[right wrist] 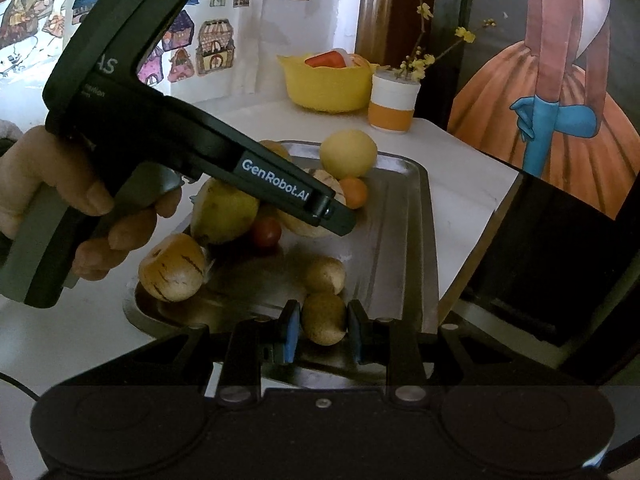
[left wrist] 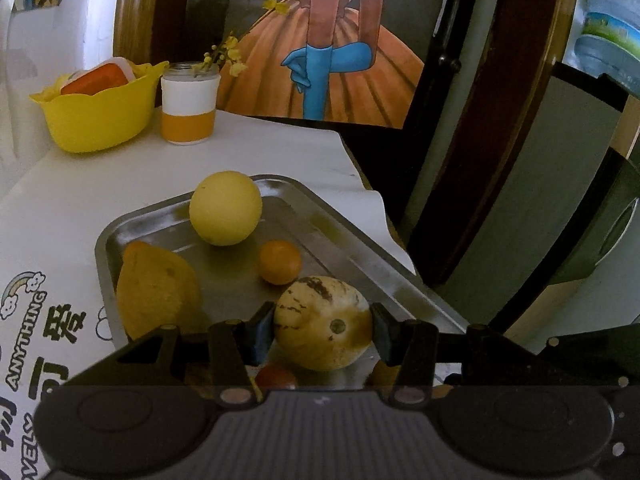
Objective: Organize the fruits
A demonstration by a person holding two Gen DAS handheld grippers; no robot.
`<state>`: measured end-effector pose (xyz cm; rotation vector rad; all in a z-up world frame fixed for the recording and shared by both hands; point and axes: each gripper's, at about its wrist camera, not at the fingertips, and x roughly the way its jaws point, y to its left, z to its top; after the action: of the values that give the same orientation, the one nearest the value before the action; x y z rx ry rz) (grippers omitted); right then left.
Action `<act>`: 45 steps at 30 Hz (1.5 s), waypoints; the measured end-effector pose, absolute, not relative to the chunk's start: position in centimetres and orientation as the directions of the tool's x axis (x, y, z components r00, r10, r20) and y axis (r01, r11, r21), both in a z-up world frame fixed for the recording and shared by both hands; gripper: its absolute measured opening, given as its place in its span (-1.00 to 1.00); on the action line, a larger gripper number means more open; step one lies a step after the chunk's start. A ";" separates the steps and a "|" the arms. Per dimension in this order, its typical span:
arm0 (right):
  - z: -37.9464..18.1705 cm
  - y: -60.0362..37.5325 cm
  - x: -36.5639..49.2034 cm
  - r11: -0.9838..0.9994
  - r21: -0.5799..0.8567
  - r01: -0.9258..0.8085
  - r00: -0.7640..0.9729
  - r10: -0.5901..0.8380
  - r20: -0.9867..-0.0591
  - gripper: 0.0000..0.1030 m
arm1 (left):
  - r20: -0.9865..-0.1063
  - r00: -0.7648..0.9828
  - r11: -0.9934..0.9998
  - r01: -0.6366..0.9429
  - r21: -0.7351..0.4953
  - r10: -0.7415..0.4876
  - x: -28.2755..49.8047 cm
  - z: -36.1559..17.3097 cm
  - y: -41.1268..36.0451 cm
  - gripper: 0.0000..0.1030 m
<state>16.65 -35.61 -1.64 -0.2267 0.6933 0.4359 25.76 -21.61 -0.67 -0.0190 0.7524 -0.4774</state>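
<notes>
White "GenRobot.AI" lettering marks the left gripper (left wrist: 323,326), clamping a striped melon (left wrist: 322,322); right gripper (right wrist: 323,330) pinches a brown fruit (right wrist: 323,318) at six o'clock on the steel tray (right wrist: 400,240).

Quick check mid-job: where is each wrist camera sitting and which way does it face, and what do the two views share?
Left wrist: sits behind the left claw, faces along the metal tray toward the yellow basket; its pads flank a streaked melon.
Right wrist: sits behind the right claw, faces up the tray from its near end; its pads flank a small brown fruit; the left claw's body and a hand show.
Shared: tray, basket, jar, small orange fruit.
</notes>
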 end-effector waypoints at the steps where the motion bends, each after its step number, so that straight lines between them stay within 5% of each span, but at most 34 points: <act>1: -1.7 -35.6 16.7 0.888 -0.058 -0.456 0.685 0.309 -0.660 -0.47 | -0.653 0.629 0.893 0.410 -0.183 -0.423 25.8 -0.7 -21.6 0.06; 16: -1.8 -36.0 16.7 0.905 -0.047 -0.422 0.697 0.290 -0.656 -0.40 | -0.652 0.638 0.896 0.417 -0.155 -0.410 25.3 -0.7 -21.9 0.24; 31: -0.6 -36.2 15.2 0.936 -0.015 -0.353 0.745 0.271 -0.610 0.52 | -0.601 0.666 0.889 0.416 -0.192 -0.442 23.4 1.5 -20.8 0.96; 36: 0.6 -36.3 14.1 0.951 0.008 -0.310 0.776 0.258 -0.575 0.88 | -0.546 0.717 0.899 0.387 -0.204 -0.432 22.0 3.1 -19.3 0.99; 45: 3.6 -34.4 9.9 0.970 0.053 -0.236 0.830 0.230 -0.507 0.99 | -0.469 0.803 0.930 0.316 -0.186 -0.367 16.7 5.6 -14.5 0.99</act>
<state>9.89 -34.44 3.58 -0.0118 0.5366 0.2475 16.68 -14.54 5.63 -0.1004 0.5225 -0.3667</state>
